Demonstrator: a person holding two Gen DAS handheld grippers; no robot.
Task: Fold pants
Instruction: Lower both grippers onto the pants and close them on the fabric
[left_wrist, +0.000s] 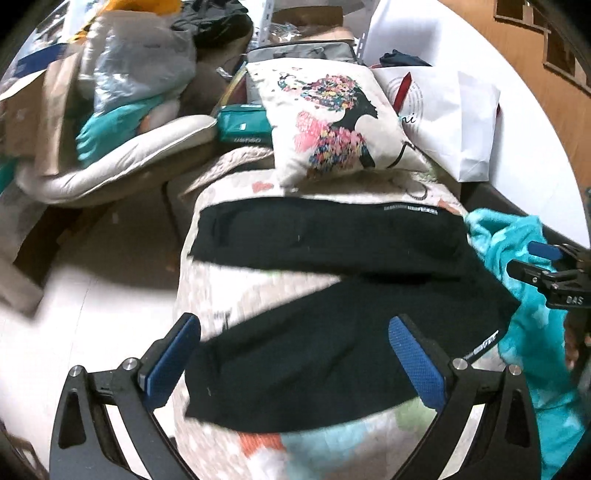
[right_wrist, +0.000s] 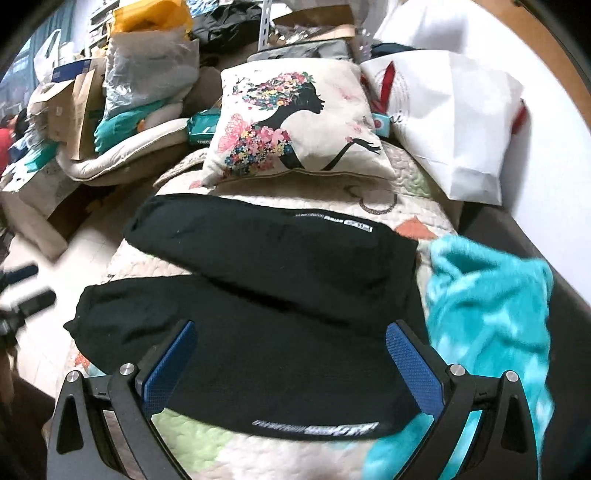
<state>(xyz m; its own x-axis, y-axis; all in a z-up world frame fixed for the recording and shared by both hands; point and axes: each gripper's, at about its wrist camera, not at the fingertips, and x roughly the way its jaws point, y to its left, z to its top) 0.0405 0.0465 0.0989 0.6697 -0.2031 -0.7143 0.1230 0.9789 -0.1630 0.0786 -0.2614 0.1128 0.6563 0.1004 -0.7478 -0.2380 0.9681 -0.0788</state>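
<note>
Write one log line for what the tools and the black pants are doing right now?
pants: spread on quilt, legs apart | left tool: open, above pants | right tool: open, above pants

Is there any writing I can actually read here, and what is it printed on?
"DAS": on the right claw's black body, seen from the left camera.
White print strips on the black pants: too blurred to read.
Script on the white paper bag: mostly hidden.
Lettering on the teal pouch: upside down, unreadable.

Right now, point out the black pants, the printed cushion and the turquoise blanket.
black pants (right_wrist: 258, 354), right wrist view, middle of the near leg.
printed cushion (right_wrist: 295, 122), right wrist view, centre of its printed face.
turquoise blanket (right_wrist: 487, 291), right wrist view, bunched upper part.
</note>
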